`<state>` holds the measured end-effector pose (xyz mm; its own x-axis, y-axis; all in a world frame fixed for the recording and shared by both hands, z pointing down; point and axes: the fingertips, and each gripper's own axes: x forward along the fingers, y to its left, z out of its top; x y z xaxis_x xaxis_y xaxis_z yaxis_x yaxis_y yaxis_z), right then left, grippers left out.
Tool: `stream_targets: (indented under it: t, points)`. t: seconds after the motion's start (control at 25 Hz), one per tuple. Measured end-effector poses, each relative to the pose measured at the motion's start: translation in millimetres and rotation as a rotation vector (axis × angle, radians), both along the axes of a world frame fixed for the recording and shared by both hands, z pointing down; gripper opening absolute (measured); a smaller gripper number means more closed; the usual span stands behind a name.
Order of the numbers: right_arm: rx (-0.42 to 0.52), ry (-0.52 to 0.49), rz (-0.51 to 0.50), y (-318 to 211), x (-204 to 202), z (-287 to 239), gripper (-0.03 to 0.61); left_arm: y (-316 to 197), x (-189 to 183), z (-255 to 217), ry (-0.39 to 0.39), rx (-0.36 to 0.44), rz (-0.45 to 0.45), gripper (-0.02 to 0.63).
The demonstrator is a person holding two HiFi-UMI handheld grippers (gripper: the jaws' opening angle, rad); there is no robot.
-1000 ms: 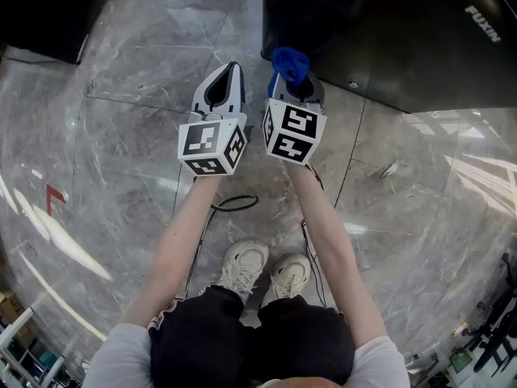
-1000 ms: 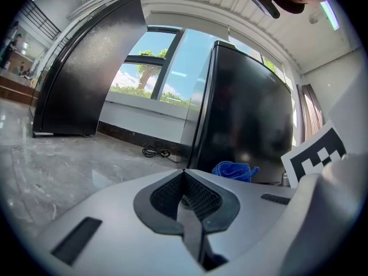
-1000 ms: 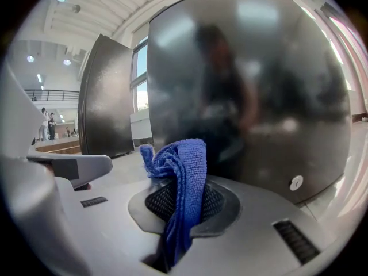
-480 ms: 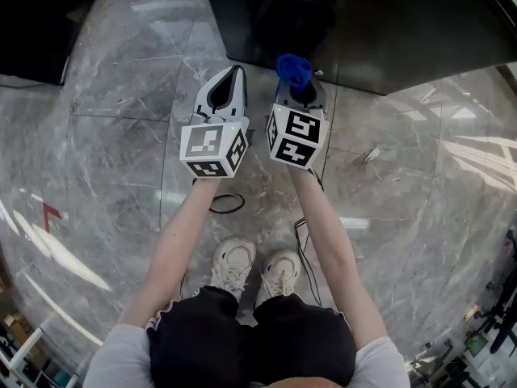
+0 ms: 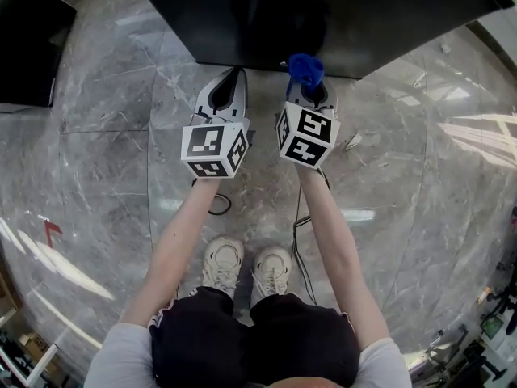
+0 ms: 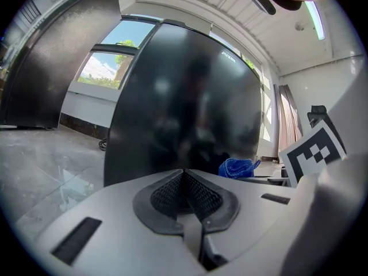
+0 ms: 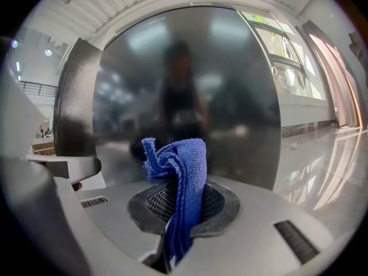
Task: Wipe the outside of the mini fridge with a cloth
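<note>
A grey marble floor (image 5: 105, 176) fills most of the head view. At its upper edge stands the black mini fridge (image 5: 323, 14), whose glossy front faces the person and takes up the middle of both gripper views. A second dark cabinet (image 5: 32, 47) stands on the floor further left, apart from the fridge.

The person stands just in front of the fridge in white shoes (image 5: 222, 265), with both bare forearms stretched forward side by side. The left gripper (image 5: 237, 73) points at the lower edge of the fridge. Its fingers (image 6: 167, 194) are pressed together with nothing between them. The right gripper (image 5: 307, 91) is just beside it at about the same height. Its fingers (image 7: 213, 203) are clamped on a blue cloth (image 5: 304, 67).

The cloth sticks up out of the fingertips in a bunched fold. It sits close to the fridge front, but whether it touches the surface cannot be told. A thin dark cable (image 5: 218, 204) loops on the floor near the shoes.
</note>
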<state>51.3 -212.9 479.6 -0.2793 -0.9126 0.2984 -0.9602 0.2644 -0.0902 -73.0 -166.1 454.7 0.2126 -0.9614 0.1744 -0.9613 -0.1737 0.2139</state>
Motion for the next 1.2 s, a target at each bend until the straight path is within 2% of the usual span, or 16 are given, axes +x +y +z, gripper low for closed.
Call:
stream_targets:
  t: [0.32,0.52,0.68,1.2]
  points:
    - [0.011,0.027,0.088,-13.4,71.4,-4.3,0.052,-20.3,74.0,-9.2,0.12,0.005,0.109,0.005]
    - [-0.005,0.007,0.193,-24.0,125.1,0.0,0.052,-28.4,112.6,-12.7,0.121,0.019,0.185,0.005]
    - [-0.016,-0.005,0.247,-30.5,151.0,5.9,0.052,-33.7,124.2,-6.7,0.128,0.012,0.203,0.005]
    - [-0.031,0.005,0.322,-40.0,185.6,9.8,0.052,-36.1,130.0,1.1,0.099,0.011,0.205,0.005]
